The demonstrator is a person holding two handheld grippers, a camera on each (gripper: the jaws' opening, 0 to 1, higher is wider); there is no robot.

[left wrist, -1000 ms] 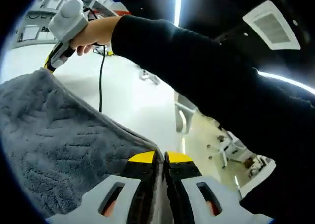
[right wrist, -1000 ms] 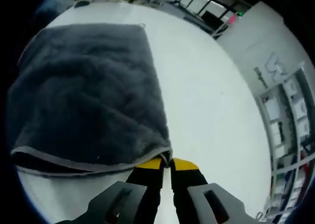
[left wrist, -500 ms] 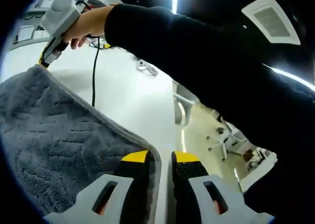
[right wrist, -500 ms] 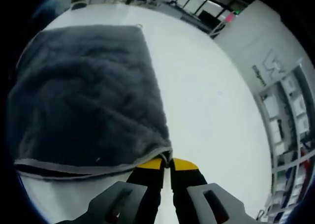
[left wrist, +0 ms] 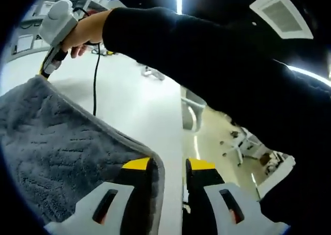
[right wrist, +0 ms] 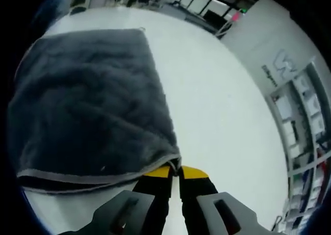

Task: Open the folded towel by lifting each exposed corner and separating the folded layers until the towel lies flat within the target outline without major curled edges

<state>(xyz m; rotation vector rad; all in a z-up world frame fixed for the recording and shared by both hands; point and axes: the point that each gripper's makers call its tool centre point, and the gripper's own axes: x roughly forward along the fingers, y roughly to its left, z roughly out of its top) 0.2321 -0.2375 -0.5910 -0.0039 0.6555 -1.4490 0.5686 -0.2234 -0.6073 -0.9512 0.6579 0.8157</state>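
The grey towel (left wrist: 57, 147) fills the lower left of the left gripper view, its bound corner lying just off the left jaw. My left gripper (left wrist: 169, 165) is open, nothing between its yellow-tipped jaws. Far up at the left the right gripper (left wrist: 51, 64) pinches the towel's other corner, held by a hand in a black sleeve. In the right gripper view the towel (right wrist: 88, 106) spreads over the white table (right wrist: 217, 116), and my right gripper (right wrist: 175, 171) is shut on its near corner.
A black cable (left wrist: 95, 75) hangs from the right gripper across the white table (left wrist: 139, 106). The person's black sleeve (left wrist: 217, 69) crosses the view. White chairs (left wrist: 194, 116) stand beyond the table edge. Shelving (right wrist: 305, 137) lines the wall at right.
My left gripper has opened and let go of the towel corner, which now lies beside its left jaw. The right gripper stays shut on its corner.
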